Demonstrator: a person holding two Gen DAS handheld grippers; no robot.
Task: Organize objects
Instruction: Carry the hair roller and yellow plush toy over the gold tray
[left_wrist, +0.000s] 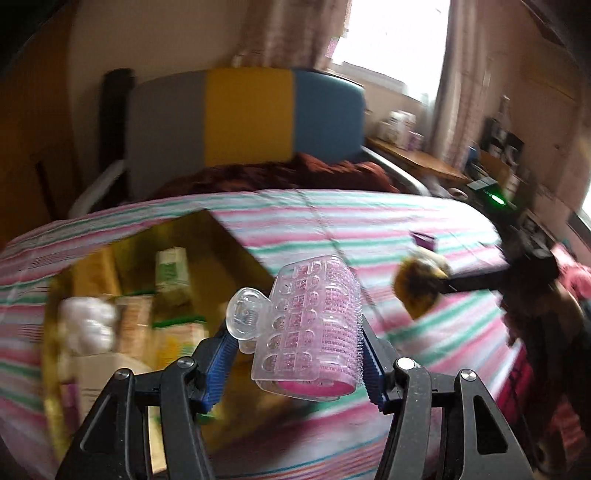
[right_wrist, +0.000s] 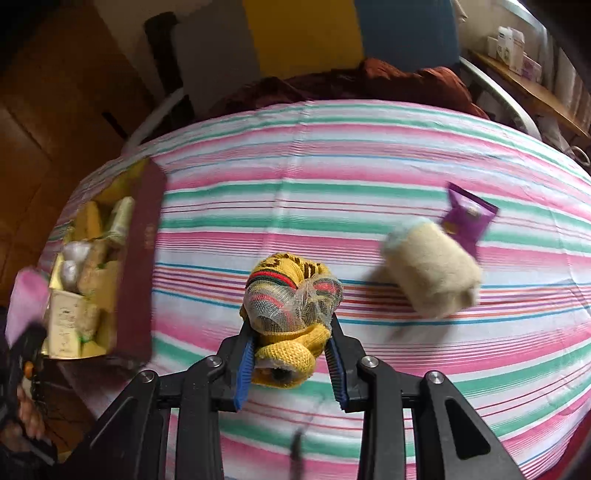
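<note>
Curler (left_wrist: 314, 325) and sock bundle (right_wrist: 291, 314), each clamped in our grippers.
We hold them above the striped sheet (right_wrist: 369, 166): left gripper (left_wrist: 295, 354) beside the box (left_wrist: 236, 251), right gripper (right_wrist: 291, 354) near the roll (right_wrist: 432, 273).

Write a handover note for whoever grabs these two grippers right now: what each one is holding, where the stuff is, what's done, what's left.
Left gripper: shut on the pink hair roller, held near the open box.
Right gripper: shut on the yellow knit bundle, above the striped bedsheet.
Done: the box already holds several packets and white items.
Left: box both held items, probably; then the beige roll and purple packet, both loose on the sheet to the right.
</note>
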